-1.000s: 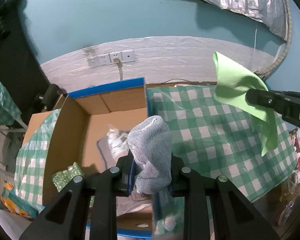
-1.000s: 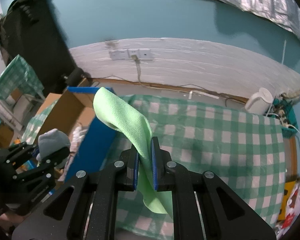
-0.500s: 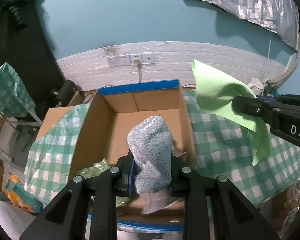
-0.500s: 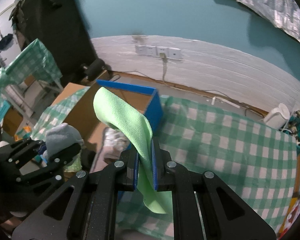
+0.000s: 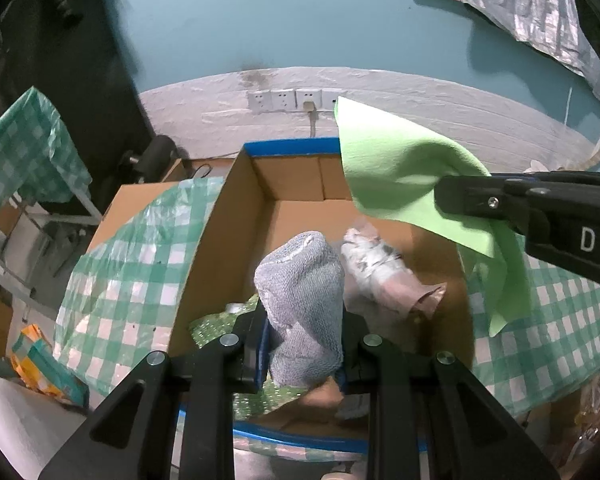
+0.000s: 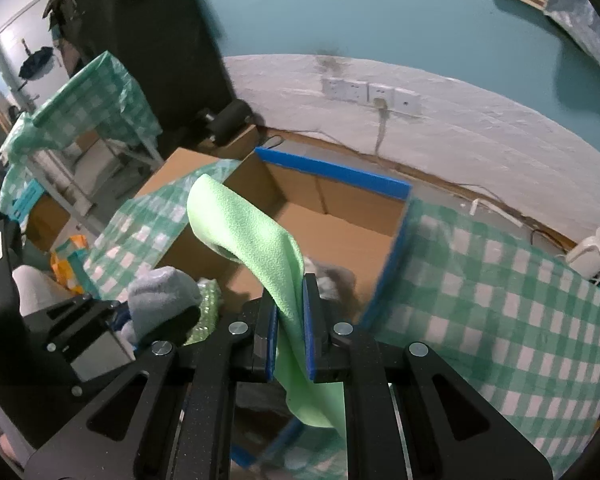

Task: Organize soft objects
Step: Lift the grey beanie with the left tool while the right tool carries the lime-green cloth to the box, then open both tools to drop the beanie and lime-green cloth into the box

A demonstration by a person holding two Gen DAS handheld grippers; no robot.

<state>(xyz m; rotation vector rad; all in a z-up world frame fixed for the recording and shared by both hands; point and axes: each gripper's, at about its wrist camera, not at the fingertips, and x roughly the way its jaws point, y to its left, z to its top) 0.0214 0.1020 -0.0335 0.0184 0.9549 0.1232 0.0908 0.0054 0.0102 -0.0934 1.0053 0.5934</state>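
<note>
Both grippers have swung over the box point(image 5: 236, 216) since a second ago, when checked cloth point(image 6: 500, 280) lay under them. Left gripper point(image 5: 302, 344) is clamped on a grey sock point(image 5: 300, 300), its long axis upright, rounded end pointing up past the fingertips. Right gripper point(image 6: 290, 320) pinches a green cloth point(image 6: 256, 240) (one end arcs up and leftward from the jaws, the other hangs below). Crumpled fabric point(image 5: 384, 276) lies in the box just right of the sock.
</note>
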